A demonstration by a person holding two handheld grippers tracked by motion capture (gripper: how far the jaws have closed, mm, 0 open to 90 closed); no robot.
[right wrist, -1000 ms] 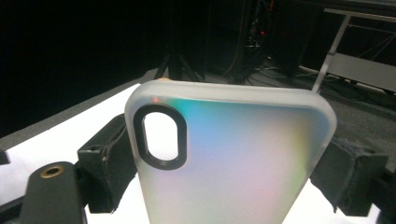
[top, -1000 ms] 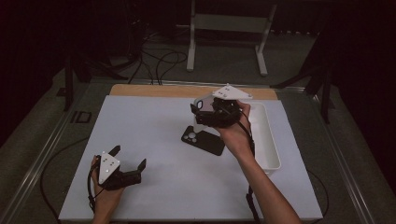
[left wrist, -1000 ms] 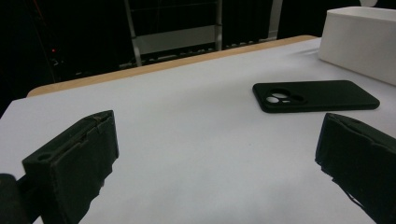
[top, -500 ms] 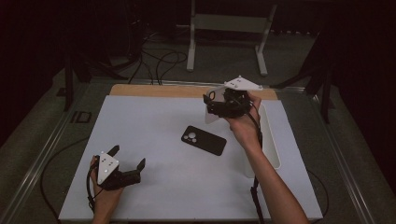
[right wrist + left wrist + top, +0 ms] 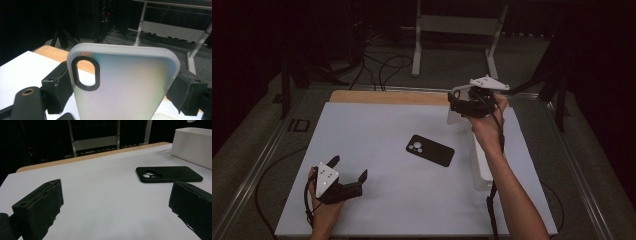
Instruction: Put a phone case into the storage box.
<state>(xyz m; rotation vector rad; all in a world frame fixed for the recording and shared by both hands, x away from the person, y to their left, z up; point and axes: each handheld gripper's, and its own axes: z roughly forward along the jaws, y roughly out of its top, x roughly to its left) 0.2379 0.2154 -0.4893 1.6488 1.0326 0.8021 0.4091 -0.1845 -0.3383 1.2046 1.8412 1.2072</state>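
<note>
At the near left of the white table (image 5: 377,130), the left gripper (image 5: 348,168) rests low over the surface with its jaws spread wide apart and nothing between them. Near the middle of the table lies a black phone case (image 5: 430,150), flat, camera cut-out toward the left. To the right, the right gripper (image 5: 453,104) is raised above the table's far right part, its jaws clamped on the two long edges of a frosted translucent phone case (image 5: 120,82) that stands upright between them. Below that hand, a white bin (image 5: 482,172) sits along the table's right edge.
</note>
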